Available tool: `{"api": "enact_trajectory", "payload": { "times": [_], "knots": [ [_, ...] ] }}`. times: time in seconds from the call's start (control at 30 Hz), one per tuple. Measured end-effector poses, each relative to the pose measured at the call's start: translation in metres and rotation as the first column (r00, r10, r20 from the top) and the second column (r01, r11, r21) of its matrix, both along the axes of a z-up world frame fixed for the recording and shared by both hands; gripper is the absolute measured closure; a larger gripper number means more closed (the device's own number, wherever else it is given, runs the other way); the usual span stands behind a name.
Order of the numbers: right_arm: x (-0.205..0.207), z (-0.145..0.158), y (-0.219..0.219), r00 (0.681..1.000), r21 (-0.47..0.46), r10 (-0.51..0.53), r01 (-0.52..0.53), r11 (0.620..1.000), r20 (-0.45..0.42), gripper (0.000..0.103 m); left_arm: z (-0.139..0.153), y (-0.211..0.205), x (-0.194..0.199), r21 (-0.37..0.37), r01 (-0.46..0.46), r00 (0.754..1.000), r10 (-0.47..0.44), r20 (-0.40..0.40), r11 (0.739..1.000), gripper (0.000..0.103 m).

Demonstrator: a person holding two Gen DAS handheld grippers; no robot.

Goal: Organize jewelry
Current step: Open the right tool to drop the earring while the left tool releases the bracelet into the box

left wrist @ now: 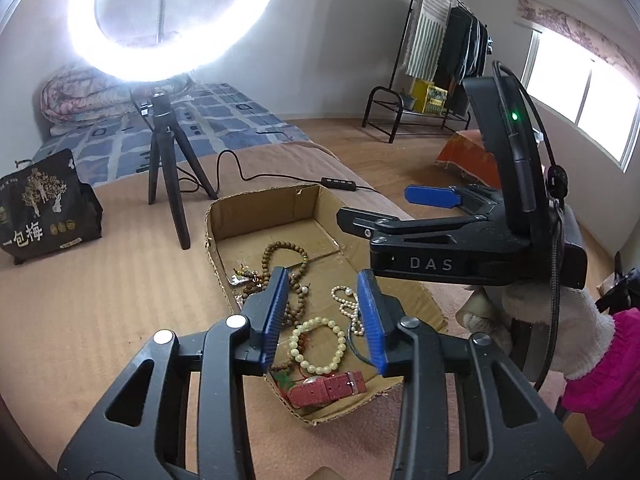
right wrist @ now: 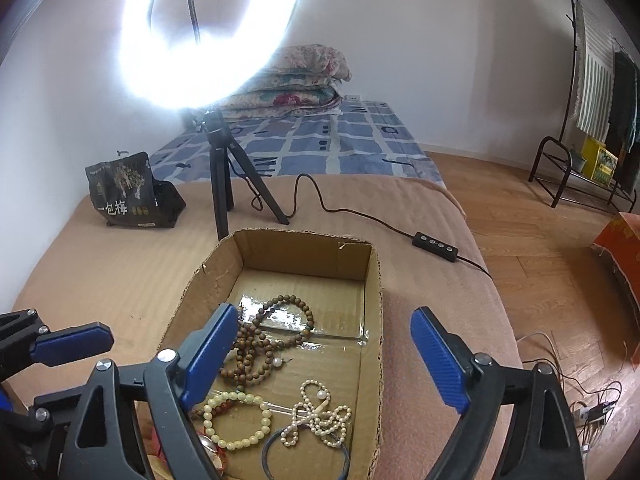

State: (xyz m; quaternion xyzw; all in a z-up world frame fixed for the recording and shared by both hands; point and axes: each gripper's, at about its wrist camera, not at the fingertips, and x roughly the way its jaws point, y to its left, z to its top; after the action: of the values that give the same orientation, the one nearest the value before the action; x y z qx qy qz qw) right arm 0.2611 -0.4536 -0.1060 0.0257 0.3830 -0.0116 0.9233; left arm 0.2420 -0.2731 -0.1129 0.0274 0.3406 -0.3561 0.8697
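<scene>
Jewelry in box: perhaps three bracelets, one watch.

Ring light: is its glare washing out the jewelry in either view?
Left wrist: the ring light blows out the top, yet the beads in the box stay sharp. Right wrist: same bloom, with tape glare on the box floor.

The left gripper hangs part-open and empty over the cardboard box, pale bead bracelet between its fingers, pink watch at six o'clock.
</scene>
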Motion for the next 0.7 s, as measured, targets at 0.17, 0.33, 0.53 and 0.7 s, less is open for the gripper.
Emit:
{"api": "enact_trajectory", "payload": {
  "times": [0.17, 0.33, 0.53, 0.7],
  "knots": [
    [-0.007, 0.007, 0.002, 1.0, 0.002, -0.001, 0.001, 1.0, 0.008, 0.01, 0.007, 0.003, -0.009, 0.012, 0.0, 1.0, 0.0, 0.028, 1.0, 0.067],
    [-0.017, 0.017, 0.004, 1.0, 0.004, -0.004, 0.004, 1.0, 0.02, 0.01, 0.014, 0.006, -0.019, 0.03, 0.0, 0.998, -0.002, 0.058, 1.0, 0.067],
    [-0.031, 0.033, 0.007, 0.999, 0.0, -0.01, 0.01, 1.0, 0.037, 0.01, 0.022, 0.017, -0.031, 0.022, -0.007, 0.998, 0.005, 0.063, 1.0, 0.067],
    [-0.047, 0.048, 0.01, 0.999, -0.004, -0.014, 0.014, 1.0, 0.052, 0.009, 0.034, 0.028, -0.044, 0.018, -0.018, 0.997, 0.017, 0.075, 1.0, 0.067]
  ]
}}
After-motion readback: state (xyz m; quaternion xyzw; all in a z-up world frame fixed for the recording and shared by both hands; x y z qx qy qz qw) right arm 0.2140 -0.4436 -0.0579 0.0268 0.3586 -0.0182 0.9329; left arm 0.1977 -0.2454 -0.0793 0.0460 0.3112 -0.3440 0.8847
